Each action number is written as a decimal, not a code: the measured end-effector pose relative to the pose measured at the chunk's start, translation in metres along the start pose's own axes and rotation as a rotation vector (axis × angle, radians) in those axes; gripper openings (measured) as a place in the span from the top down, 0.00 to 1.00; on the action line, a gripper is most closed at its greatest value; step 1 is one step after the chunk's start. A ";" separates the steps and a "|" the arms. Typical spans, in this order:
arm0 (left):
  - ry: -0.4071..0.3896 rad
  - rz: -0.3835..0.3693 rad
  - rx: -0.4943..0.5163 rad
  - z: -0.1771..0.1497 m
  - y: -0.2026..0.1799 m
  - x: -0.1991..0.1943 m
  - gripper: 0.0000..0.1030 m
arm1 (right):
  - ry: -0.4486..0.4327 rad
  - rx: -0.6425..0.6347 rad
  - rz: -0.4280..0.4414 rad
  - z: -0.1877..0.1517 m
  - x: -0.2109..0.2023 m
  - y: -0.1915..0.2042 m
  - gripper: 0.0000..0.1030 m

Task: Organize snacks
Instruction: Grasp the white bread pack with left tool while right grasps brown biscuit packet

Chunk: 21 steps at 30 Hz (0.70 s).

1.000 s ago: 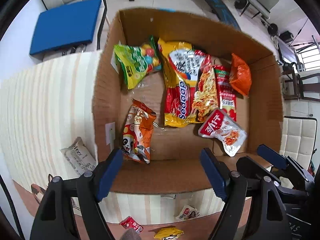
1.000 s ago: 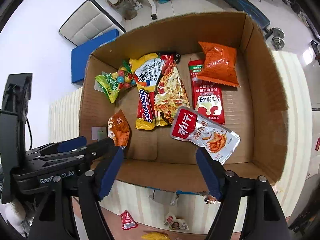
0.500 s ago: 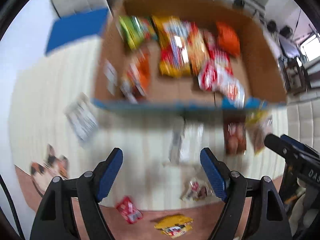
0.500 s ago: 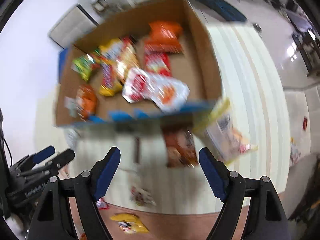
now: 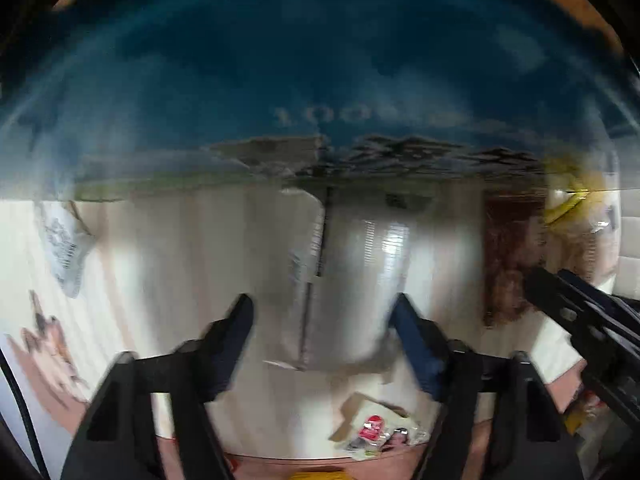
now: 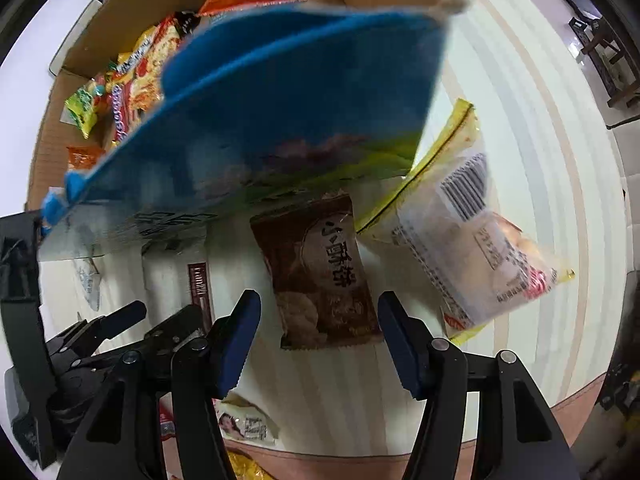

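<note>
Both tongs open, low over the desk in front of the box.
Right tongs (image 6: 318, 340) gaping, empty, straddling the near end of the brown snack pack (image 6: 320, 272) on the desk (image 6: 520, 128), just beside the clear pouch (image 6: 468, 240). Left tongs (image 5: 322, 336) spread, empty, over a blurred white pack (image 5: 304, 280). Cardboard box (image 6: 288, 92) holds more snacks.

Brown snack packet (image 6: 326, 276) lies flat beside clear bag (image 6: 476, 240), below box (image 6: 280, 100).

Looks like a home living space: a dark wooden chair (image 6: 612, 60) stands on the pale tiled floor (image 6: 576, 8) beyond the striped counter (image 6: 540, 168), a padded cream seat (image 6: 632, 152) alongside.
</note>
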State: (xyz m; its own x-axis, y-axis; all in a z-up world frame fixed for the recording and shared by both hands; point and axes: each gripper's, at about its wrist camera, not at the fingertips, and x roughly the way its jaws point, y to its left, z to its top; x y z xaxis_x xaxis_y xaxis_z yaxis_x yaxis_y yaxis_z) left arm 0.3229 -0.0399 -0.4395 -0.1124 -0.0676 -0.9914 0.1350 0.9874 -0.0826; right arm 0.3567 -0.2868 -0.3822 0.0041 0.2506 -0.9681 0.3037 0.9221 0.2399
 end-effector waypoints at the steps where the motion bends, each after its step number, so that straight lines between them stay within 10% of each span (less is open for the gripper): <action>1: -0.002 0.002 0.001 -0.003 0.000 -0.002 0.53 | 0.004 -0.003 -0.004 0.001 0.002 0.001 0.38; 21: 0.043 0.059 -0.083 -0.069 0.050 -0.002 0.53 | 0.170 -0.161 -0.139 -0.044 0.027 0.008 0.43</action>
State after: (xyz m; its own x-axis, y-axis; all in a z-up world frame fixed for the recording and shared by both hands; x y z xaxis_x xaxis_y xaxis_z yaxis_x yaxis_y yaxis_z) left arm 0.2617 0.0192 -0.4350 -0.1493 -0.0044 -0.9888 0.0612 0.9980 -0.0137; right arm 0.3177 -0.2600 -0.4032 -0.1910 0.1517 -0.9698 0.1348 0.9827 0.1271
